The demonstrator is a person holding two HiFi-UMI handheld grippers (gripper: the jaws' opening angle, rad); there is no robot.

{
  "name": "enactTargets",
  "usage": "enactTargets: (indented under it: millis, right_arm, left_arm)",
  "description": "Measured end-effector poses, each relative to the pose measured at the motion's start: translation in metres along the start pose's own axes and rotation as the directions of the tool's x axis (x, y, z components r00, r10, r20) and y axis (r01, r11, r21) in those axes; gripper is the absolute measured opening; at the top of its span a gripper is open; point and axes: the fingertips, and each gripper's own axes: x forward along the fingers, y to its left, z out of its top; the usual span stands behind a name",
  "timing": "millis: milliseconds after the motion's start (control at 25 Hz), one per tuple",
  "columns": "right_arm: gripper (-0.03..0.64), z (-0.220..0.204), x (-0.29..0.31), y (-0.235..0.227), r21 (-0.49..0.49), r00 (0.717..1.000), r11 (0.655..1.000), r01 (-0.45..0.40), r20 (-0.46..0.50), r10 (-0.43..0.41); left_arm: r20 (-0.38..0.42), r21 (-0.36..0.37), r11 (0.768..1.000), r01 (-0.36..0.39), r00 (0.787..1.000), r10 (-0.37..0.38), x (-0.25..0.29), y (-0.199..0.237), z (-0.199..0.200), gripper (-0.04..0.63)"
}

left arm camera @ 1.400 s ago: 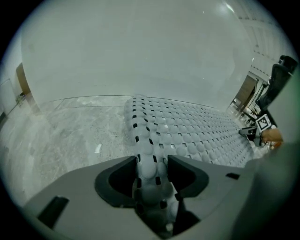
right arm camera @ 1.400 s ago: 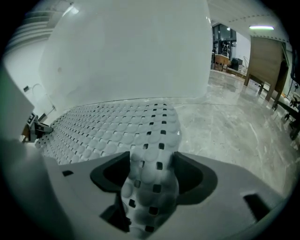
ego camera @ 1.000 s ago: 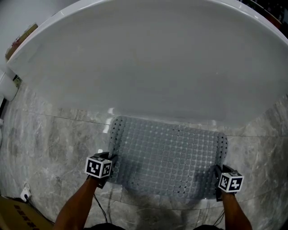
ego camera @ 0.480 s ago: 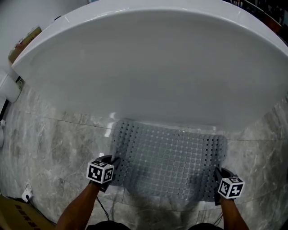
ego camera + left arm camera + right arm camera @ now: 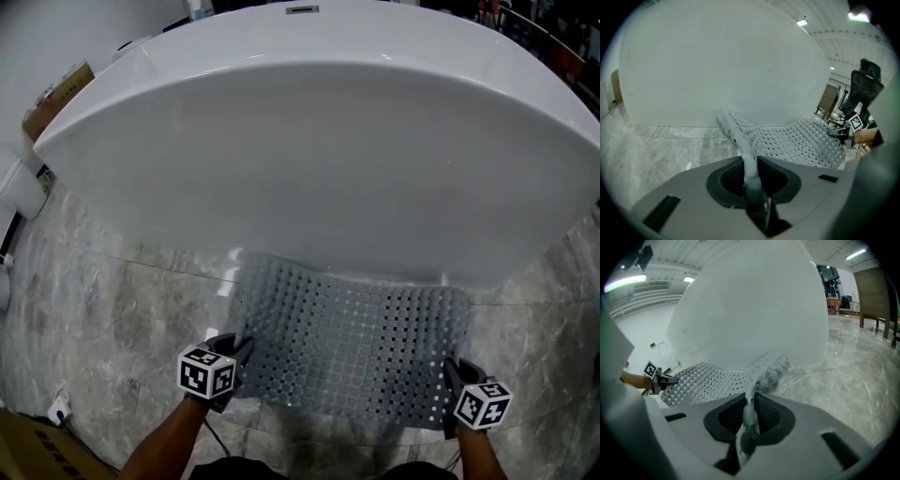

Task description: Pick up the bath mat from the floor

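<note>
Head view looks steeply down on a grey perforated bath mat [image 5: 352,352] lying on the marble floor [image 5: 112,319] at the foot of a big white bathtub [image 5: 309,141]. Its long axis runs left to right along the tub's side. The left gripper [image 5: 236,352] is at the mat's near left corner and the right gripper [image 5: 450,373] at the near right corner, so each hand has its own end and neither is nearer than the other. In both gripper views the jaws have just been closing, and a thin fold of the mat's edge is pinched between the pads, so both are clamped on the mat and neither is empty. From each pair of jaws the sheet runs away toward the tub and sags in the middle. The near edge looks raised off the tiles. The far edge sits close under the tub wall, and I cannot tell if it touches the floor there. Since all of the mat lies on the far side of the jaws, I judge the lift calls for both hands to rise evenly and draw nearward, so the far edge comes clear of the tub without the sheet twisting or slipping from one corner
</note>
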Motion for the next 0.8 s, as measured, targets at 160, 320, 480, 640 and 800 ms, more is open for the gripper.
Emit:
enactTargets:
  millis: [160, 320, 480, 640, 800]
  right_arm:
    - [0.045, 0.015, -0.008, 0.012, -0.006, 0.999, 1.0, -0.027, 0.026, 0.027]
    - [0.044, 0.028, -0.017, 0.023, -0.009, 0.998, 0.999, -0.051, 0.045, 0.051]
    - [0.044, 0.041, -0.029, 0.036, -0.01, 0.995, 0.997, -0.075, 0.064, 0.076]
    - [0.044, 0.058, -0.045, 0.048, -0.013, 0.992, 0.996, -0.091, 0.09, 0.092]
    - [0.044, 0.076, -0.066, 0.058, -0.014, 0.989, 0.995, -0.1, 0.108, 0.101]
  left_arm:
    - [0.024, -0.007, 1.0, 0.01, 1.0, -0.009, -0.01, -0.007, 0.008, 0.066]
    - [0.046, -0.01, 1.0, 0.013, 0.999, -0.013, -0.021, -0.015, 0.017, 0.064]
    - [0.075, -0.016, 1.0, 0.011, 0.997, -0.01, -0.039, -0.019, 0.028, 0.063]
    - [0.111, -0.023, 1.0, 0.007, 0.994, -0.004, -0.064, -0.022, 0.041, 0.063]
    - [0.133, -0.022, 1.0, 0.01, 0.991, -0.007, -0.091, -0.032, 0.055, 0.063]
